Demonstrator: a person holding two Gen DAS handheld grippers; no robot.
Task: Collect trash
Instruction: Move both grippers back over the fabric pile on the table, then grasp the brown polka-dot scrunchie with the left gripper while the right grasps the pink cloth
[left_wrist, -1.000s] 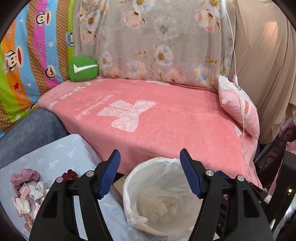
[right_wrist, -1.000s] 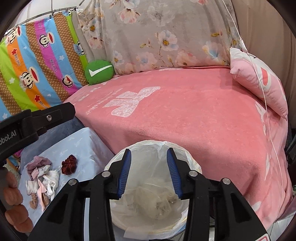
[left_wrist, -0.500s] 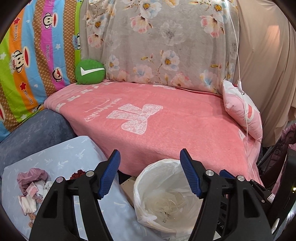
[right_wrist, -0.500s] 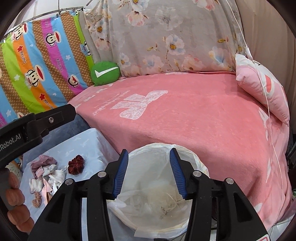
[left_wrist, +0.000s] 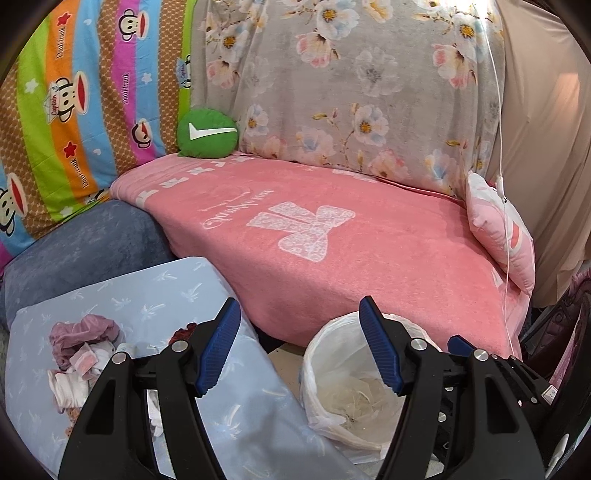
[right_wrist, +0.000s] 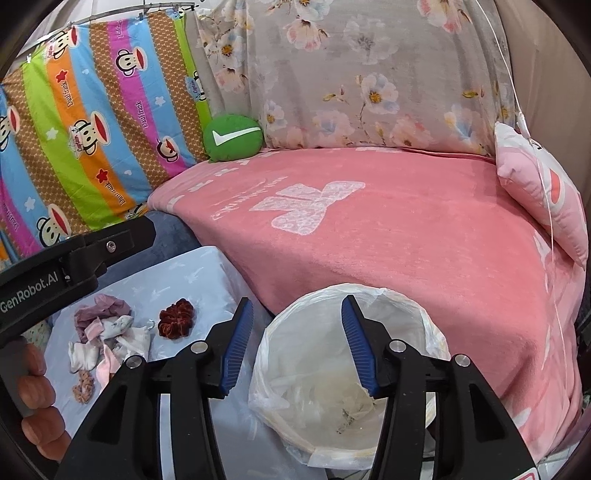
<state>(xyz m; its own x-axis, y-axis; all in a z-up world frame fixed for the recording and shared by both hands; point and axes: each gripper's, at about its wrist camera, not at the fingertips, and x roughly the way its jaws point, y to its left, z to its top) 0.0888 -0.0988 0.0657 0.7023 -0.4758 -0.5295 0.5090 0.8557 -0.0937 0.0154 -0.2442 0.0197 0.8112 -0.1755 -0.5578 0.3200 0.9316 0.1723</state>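
**Both grippers empty above the lined bin and the scrap pile**

The trash pile (right_wrist: 107, 343), a loose heap of crumpled pink and white scraps with a mauve wad at its far end, lies on a pale blue printed sheet (right_wrist: 192, 273) at the lower left. A dark red crinkled piece (right_wrist: 176, 322) sits just beside the pile on the same sheet, apart from it. To the right of the sheet stands the bin (right_wrist: 347, 373), lined with a white plastic bag, with thin crumpled film and a few specks at the bottom.

The right gripper (right_wrist: 297, 345) hangs over the bin's near left rim; its jaws have just been opening, stand moderately apart, and nothing is between them. The left gripper (left_wrist: 300, 345) has its jaws wide apart and empty, spanning the gap between sheet and bin. A person's fingers (right_wrist: 35, 398) hold its black handle at the left edge of the right wrist view.

Behind lies a bed under a pink blanket (left_wrist: 332, 236), with a green round cushion (left_wrist: 207, 133) at the back corner, a pink pillow (left_wrist: 506, 236) on the right, and floral and striped cartoon fabrics hung behind.
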